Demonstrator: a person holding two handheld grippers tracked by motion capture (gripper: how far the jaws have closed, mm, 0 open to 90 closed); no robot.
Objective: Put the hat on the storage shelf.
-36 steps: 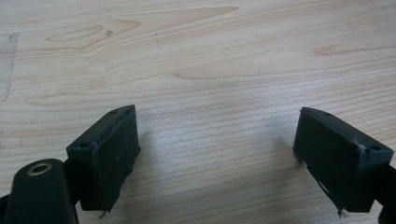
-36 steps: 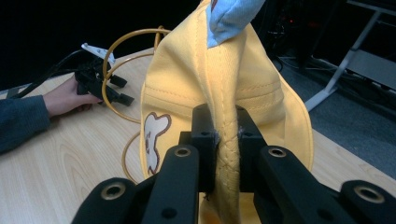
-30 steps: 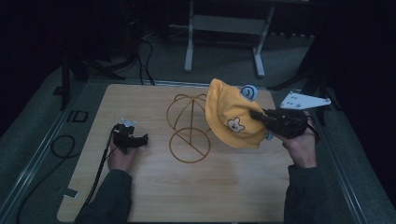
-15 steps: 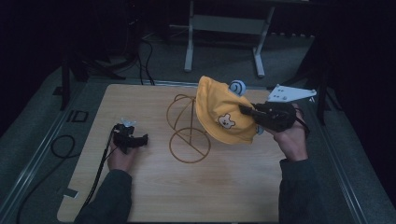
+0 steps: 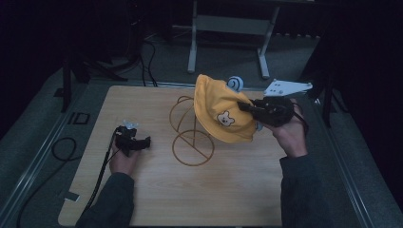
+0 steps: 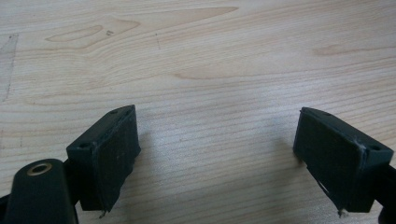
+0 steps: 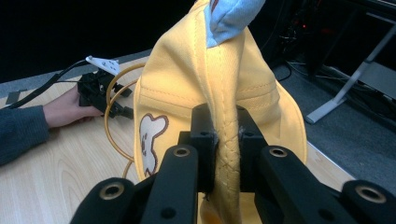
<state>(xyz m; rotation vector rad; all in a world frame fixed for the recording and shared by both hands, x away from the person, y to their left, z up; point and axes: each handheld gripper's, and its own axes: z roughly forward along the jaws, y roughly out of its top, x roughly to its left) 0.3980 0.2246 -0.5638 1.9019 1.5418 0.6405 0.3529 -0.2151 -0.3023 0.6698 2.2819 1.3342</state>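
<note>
A yellow child's cap with a bear patch and a blue trim hangs in the air over the right side of a gold wire stand. My right gripper is shut on the cap's edge. In the right gripper view its jaws pinch a stitched fold of the cap. The wire stand shows behind the cap there. My left gripper rests low on the wooden table at the left, open. The left gripper's pads stand wide apart over bare wood.
A black cable trails from the left gripper toward the table's near left corner. A metal frame stands on the floor beyond the far edge. Dark floor surrounds the table.
My right gripper has carried the cap leftward and a little higher, from the right of the stand to partly over it. The left gripper has stayed put.
</note>
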